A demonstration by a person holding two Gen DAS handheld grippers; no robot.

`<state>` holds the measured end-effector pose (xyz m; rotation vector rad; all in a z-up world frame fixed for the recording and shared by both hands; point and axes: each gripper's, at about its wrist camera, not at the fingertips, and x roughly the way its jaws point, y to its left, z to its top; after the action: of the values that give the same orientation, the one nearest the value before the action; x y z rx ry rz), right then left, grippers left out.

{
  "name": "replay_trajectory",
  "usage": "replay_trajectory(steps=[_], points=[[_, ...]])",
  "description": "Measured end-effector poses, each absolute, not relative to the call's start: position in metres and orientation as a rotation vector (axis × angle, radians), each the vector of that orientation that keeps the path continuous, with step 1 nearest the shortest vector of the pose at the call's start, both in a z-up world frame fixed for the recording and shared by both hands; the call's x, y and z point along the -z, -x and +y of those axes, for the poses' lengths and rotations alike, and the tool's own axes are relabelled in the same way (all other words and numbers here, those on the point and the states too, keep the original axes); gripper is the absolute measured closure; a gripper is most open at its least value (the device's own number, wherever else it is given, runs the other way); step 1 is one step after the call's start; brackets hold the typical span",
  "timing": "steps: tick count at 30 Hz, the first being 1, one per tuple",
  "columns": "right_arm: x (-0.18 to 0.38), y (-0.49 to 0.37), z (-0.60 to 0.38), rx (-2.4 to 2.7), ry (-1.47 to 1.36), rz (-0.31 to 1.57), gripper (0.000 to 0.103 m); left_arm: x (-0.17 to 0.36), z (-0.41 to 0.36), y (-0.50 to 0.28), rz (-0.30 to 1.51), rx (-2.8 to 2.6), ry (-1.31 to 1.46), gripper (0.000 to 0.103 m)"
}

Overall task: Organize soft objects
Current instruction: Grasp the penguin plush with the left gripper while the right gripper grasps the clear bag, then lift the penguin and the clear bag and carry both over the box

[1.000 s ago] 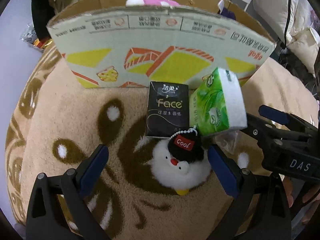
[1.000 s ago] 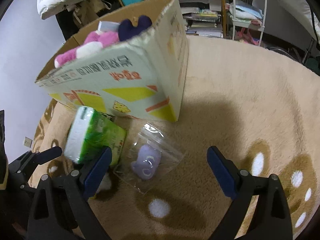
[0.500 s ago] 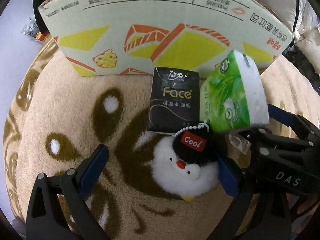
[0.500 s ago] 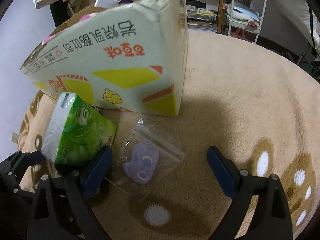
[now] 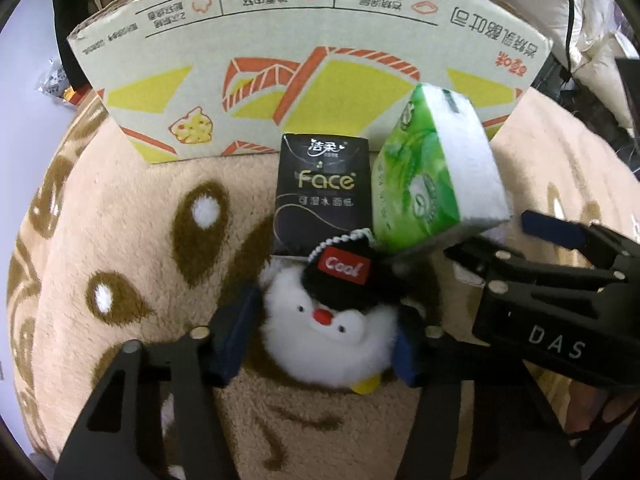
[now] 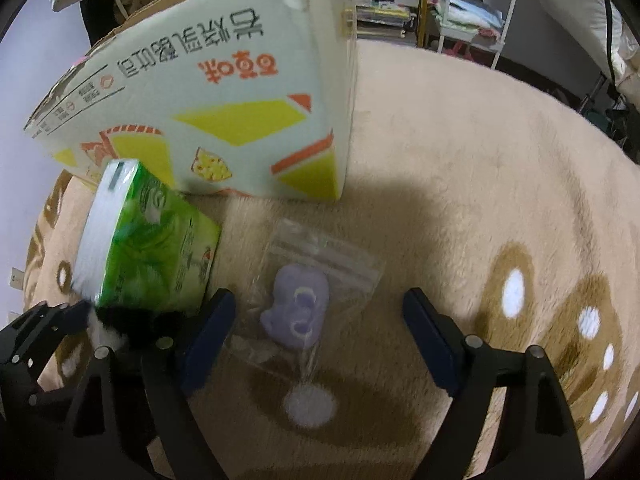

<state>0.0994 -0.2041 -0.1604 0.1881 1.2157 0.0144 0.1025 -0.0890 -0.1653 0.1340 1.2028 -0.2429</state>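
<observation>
A white plush penguin [image 5: 332, 328] in a black "Cool" cap lies on the beige rug. My left gripper [image 5: 320, 344] straddles it with its jaws closing, and both blue pads meet the fur at its sides. A clear zip bag holding a purple soft toy [image 6: 296, 308] lies between the fingers of my right gripper [image 6: 320, 336]. Those jaws are closing but still stand wide, apart from the bag. A green tissue pack [image 5: 432, 184] leans against the penguin's cap, and a black "Face" tissue pack [image 5: 320, 192] lies flat beside it.
A printed cardboard box [image 5: 304, 60] stands just behind the packs, its near wall facing me. The right gripper [image 5: 508, 244] sits close to the right of the penguin. Shelves and bedding [image 6: 460, 4] line the room beyond the rug [image 6: 480, 160].
The left jaws have closed from wide open onto the penguin's sides, and the left gripper has come down closer. The right gripper has tipped slightly and its jaws have narrowed a little.
</observation>
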Motion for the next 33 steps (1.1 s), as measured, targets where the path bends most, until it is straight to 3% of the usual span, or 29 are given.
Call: replay_trajectory(steps=[5,7,12,14,27,28,29,33], points=[[0.162,-0.094,-0.208,0.009,-0.175,1.230,0.027,0.168,-0.086,-0.099,1.200,0.236,-0.119,0.061],[0.160,-0.090,-0.207,0.028,-0.159,1.231,0.042,0.167,-0.079,-0.101,1.201,0.231,-0.102,0.065],[0.156,-0.086,-0.216,0.049,-0.159,1.216,0.058,0.162,-0.064,-0.100,1.198,0.225,-0.074,0.073],[0.156,-0.085,-0.216,0.041,-0.144,1.202,0.058,0.160,-0.060,-0.098,1.197,0.221,-0.064,0.079],[0.134,-0.056,-0.219,-0.035,-0.260,1.129,0.063,0.145,-0.023,-0.090,1.186,0.199,0.006,0.079],[0.128,-0.052,-0.217,-0.036,-0.238,1.110,0.079,0.142,-0.022,-0.089,1.177,0.196,0.008,0.079],[0.124,-0.050,-0.215,-0.044,-0.227,1.102,0.086,0.138,-0.021,-0.085,1.167,0.194,0.006,0.079],[0.114,-0.041,-0.211,-0.081,-0.241,1.078,0.088,0.121,-0.016,-0.077,1.117,0.175,-0.017,0.079]])
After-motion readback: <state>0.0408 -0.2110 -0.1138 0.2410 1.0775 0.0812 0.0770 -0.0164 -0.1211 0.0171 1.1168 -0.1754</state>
